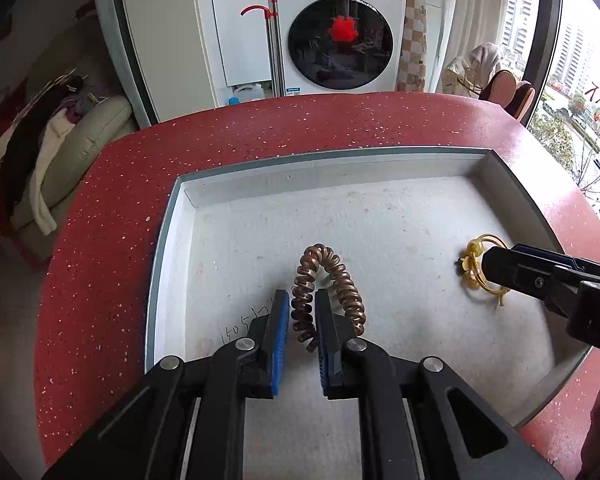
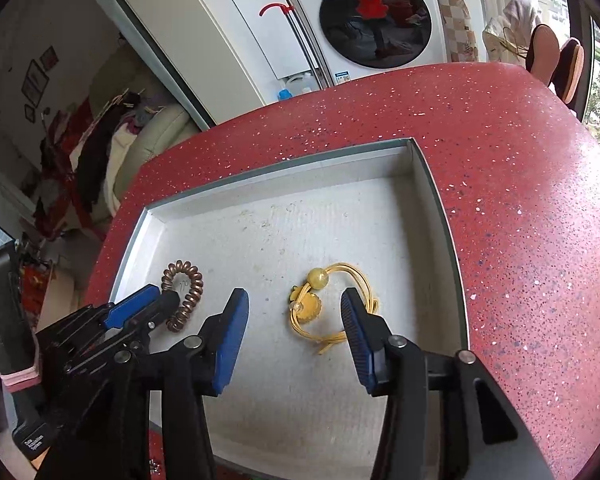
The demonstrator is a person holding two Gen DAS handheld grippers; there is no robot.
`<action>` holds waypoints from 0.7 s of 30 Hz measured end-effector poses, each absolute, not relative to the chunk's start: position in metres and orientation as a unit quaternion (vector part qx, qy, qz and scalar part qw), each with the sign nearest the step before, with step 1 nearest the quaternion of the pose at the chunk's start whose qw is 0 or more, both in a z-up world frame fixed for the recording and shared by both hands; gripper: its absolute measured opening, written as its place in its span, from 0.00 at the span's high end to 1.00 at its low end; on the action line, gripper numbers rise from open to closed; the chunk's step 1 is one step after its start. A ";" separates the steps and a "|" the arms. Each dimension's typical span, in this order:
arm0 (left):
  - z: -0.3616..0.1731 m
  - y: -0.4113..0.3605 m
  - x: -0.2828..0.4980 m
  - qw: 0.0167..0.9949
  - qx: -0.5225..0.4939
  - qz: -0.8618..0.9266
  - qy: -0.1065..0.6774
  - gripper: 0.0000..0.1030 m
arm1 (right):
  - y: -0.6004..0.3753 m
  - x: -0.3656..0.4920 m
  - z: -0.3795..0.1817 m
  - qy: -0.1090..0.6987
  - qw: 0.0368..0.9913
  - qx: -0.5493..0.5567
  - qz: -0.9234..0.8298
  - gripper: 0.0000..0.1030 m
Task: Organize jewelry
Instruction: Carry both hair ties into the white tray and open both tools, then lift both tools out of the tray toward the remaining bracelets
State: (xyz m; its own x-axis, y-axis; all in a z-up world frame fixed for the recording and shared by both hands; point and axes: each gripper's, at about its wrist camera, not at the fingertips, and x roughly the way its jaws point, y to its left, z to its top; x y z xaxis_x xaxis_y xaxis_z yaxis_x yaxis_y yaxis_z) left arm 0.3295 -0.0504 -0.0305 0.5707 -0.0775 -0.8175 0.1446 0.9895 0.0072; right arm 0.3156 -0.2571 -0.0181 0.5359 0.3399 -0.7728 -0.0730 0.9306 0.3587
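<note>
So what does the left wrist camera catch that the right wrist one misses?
Only the left view shows handwriting on the tray floor and street buildings through the window. Only the right shows wall pictures. Both share the tray, coil band, yellow band and washer; each hand-held gripper is open, left and right.

Red speckled countertop (image 1: 300,128) fills the mid-frame. Beyond it at 12 o'clock a white front-load washing machine (image 1: 340,28), dark round door, something red showing in the glass. Red-hooked pole (image 1: 274,12) leans at its left. Clear jug with blue cap (image 1: 246,93) on the floor. Cream sofa piled with clothes (image 1: 72,148) at 9 o'clock. Window with high-rises (image 1: 580,60) at 2 o'clock.
</note>
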 end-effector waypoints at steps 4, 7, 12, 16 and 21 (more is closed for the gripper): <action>-0.016 -0.045 0.319 0.903 0.028 -0.052 0.426 0.00 | -0.258 0.304 -0.006 0.454 0.871 0.148 0.120 0.46; -0.008 -0.042 0.315 0.903 0.026 -0.053 0.426 0.00 | -0.260 0.294 0.002 0.448 0.872 0.158 0.120 0.42; 0.016 -0.024 0.291 0.916 0.004 -0.059 0.398 0.00 | -0.262 0.267 0.019 0.425 0.878 0.175 0.131 0.20; 0.028 -0.004 0.266 0.916 -0.018 -0.069 0.395 0.00 | -0.268 0.237 0.035 0.395 0.887 0.197 0.137 0.14; 0.028 0.016 0.232 0.911 -0.022 -0.069 0.406 0.00 | -0.272 0.202 0.044 0.367 0.895 0.212 0.138 0.14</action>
State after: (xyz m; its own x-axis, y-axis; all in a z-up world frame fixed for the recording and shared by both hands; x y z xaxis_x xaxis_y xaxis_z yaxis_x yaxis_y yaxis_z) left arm 0.2320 0.0160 0.0277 0.6601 -0.1444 -0.7372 0.1080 0.9894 -0.0970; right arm 0.2018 -0.2717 0.0439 0.6925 0.4026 -0.5986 -0.0917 0.8722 0.4805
